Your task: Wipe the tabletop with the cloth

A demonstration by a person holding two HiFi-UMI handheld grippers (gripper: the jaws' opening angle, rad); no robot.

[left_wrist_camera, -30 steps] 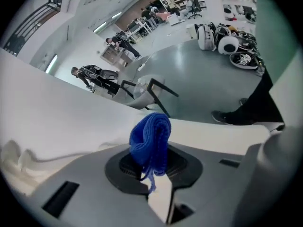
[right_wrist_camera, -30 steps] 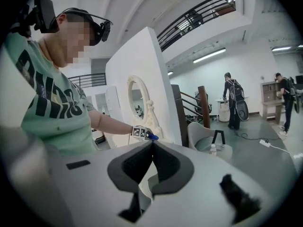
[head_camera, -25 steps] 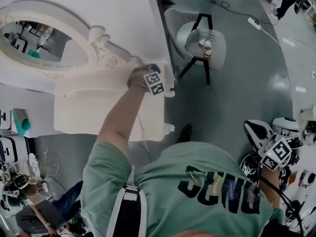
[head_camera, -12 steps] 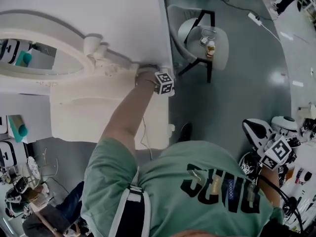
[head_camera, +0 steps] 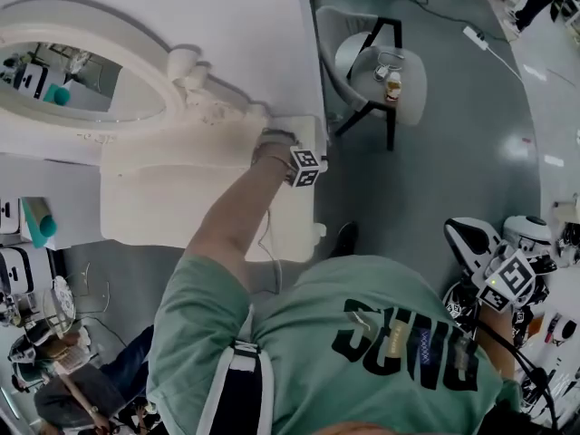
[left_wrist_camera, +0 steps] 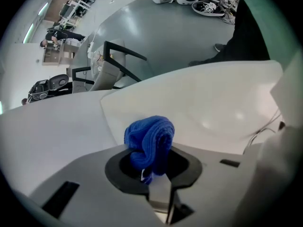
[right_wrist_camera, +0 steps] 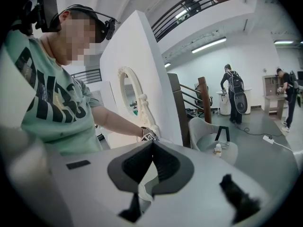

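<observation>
Blue cloth (left_wrist_camera: 150, 138) pinched in left hand-held gripper (left_wrist_camera: 152, 167) — white tabletop (left_wrist_camera: 218, 103) beyond

Cream-white tabletop (head_camera: 172, 198), smooth, bare over most of its surface. Oval mirror (head_camera: 82, 84) in an ornate white frame, standing along the rear edge against the wall. Cloth (left_wrist_camera: 150, 136), blue and bunched, at the right rear corner of the top; contact with the surface not resolvable. Grey floor (head_camera: 435, 179) to the right of the table. On it: pale chair (head_camera: 362, 62) with dark legs, just beside the table end; white power strip (head_camera: 471, 37) with trailing cable, further off.
</observation>
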